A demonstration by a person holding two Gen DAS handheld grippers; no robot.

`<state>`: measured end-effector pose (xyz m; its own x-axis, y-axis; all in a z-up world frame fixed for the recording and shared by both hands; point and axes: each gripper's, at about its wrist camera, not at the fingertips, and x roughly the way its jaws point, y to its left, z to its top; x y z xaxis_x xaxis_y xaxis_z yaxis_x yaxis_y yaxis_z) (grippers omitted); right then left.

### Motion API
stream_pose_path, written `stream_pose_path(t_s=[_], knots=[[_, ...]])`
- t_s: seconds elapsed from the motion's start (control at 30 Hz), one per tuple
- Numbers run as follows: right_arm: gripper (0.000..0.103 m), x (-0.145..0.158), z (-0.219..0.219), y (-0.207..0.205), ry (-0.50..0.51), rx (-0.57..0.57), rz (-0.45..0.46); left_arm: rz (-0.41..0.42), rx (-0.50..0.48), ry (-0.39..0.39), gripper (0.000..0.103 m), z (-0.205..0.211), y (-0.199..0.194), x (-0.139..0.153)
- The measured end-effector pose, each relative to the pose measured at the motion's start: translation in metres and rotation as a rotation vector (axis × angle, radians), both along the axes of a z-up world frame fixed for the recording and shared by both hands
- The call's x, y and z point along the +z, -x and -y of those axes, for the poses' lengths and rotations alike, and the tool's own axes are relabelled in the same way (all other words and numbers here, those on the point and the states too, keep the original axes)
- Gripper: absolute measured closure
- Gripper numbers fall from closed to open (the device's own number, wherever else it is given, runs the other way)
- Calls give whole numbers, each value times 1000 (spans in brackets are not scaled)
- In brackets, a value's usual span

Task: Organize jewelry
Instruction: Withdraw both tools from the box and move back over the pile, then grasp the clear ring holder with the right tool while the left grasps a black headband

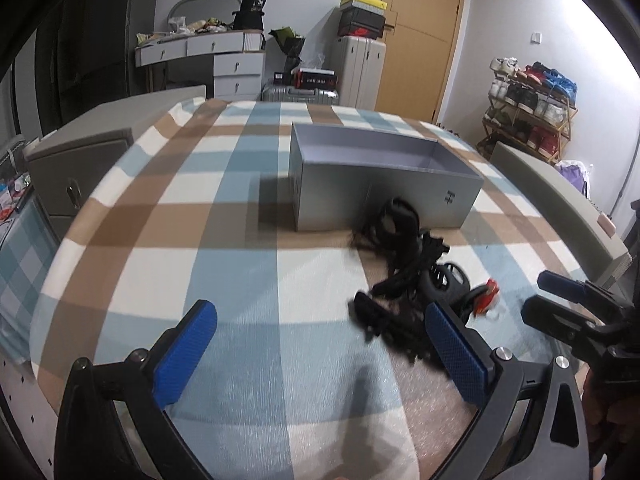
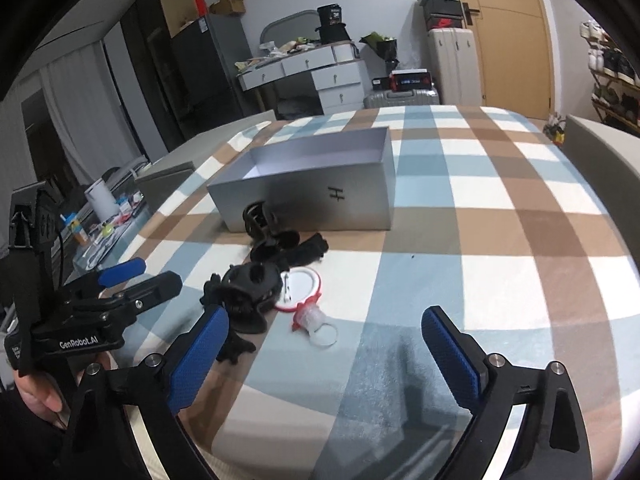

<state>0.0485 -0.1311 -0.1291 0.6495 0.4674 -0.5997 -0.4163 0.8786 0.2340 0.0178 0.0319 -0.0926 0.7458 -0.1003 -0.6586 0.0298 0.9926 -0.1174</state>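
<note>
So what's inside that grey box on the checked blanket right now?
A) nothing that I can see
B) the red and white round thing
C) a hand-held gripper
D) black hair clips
A: the grey box shows only its bare pale floor in both views, while the black hair clips and the red and white round thing lie on the blanket in front of it.

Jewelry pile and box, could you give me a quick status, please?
Both tongs, left and right, open, empty. Jewelry pile on blanket, in front of open grey box. Nothing in the way.
</note>
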Motion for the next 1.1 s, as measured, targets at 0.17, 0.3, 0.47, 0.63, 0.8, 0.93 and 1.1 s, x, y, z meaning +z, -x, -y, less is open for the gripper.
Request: stream_pose_path(t_s=[0.17, 0.3, 0.47, 0.63, 0.8, 0.93, 1.1], knots=[[16, -7, -6, -3, 18, 13, -12, -10, -10, -8, 1, 0, 3, -3], [29, -8, -8, -6, 13, 25, -14, -19, -13, -1, 1, -1, 3, -4], [52, -12, -12, -12, 21, 37, -30, -27, -18, -8, 1, -1, 3, -4], [64, -14, -15, -12, 23, 45, -32, -38, -16, -7, 1, -2, 1, -6], [75, -15, -14, -13, 25, 45, -33, -45, -15, -9, 1, -3, 0, -5], [75, -15, -17, -12, 35, 69, -33, -41, -20, -15, 1, -3, 1, -4], [76, -13, -17, -9, 43, 68, -20, -43, -36, 2, 1, -4, 3, -3]])
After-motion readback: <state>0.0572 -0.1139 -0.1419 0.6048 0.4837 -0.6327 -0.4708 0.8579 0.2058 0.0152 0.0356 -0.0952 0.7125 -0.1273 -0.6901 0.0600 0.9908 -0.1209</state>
